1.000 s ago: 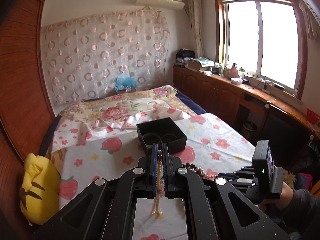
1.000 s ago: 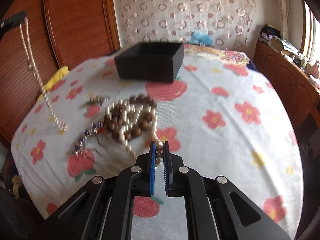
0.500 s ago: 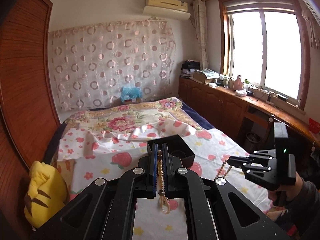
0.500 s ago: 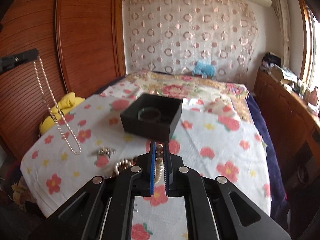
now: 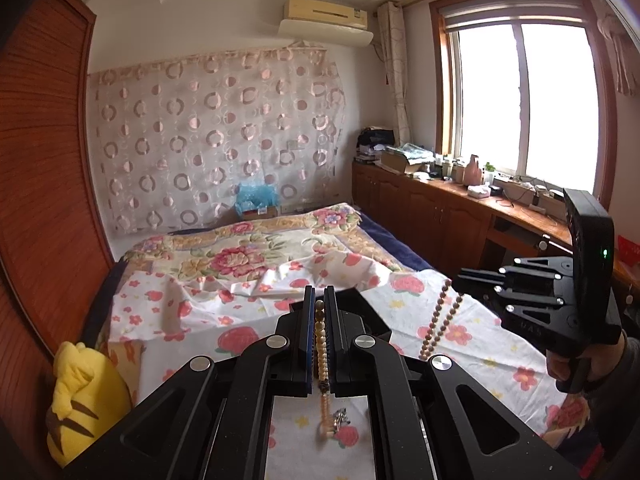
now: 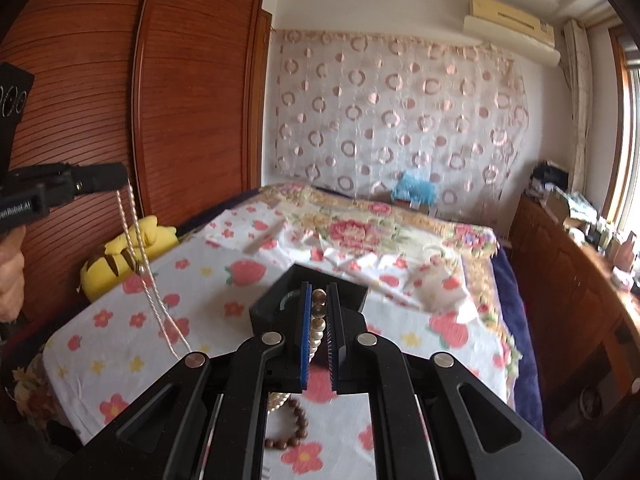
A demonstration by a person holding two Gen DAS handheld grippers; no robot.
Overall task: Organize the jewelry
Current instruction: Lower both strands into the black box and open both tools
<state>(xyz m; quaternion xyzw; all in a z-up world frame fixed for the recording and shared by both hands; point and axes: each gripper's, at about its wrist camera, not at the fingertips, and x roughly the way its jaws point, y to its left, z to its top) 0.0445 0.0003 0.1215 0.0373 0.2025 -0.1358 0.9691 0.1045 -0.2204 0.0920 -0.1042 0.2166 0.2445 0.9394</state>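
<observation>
Floral bedsheet (image 5: pixel 472 344) (cotton), pearl strand (image 5: pixel 320 340).

The left gripper (image 5: pixel 319 308) points slightly downward, its jaws closed tight on a pearl strand (image 5: pixel 320 344) that runs between the blue pads and hangs below them. The right gripper (image 6: pixel 319 304) also tilts slightly downward, jaws clamped on a string of brown and pale beads (image 6: pixel 318 320) lying between its pads. Seen from the left wrist view, the right gripper sits off to the right and a little ahead, carried by a hand (image 5: pixel 576 364) wrapped around its handle, with a grey sleeve (image 5: pixel 624 364) behind it.
</observation>
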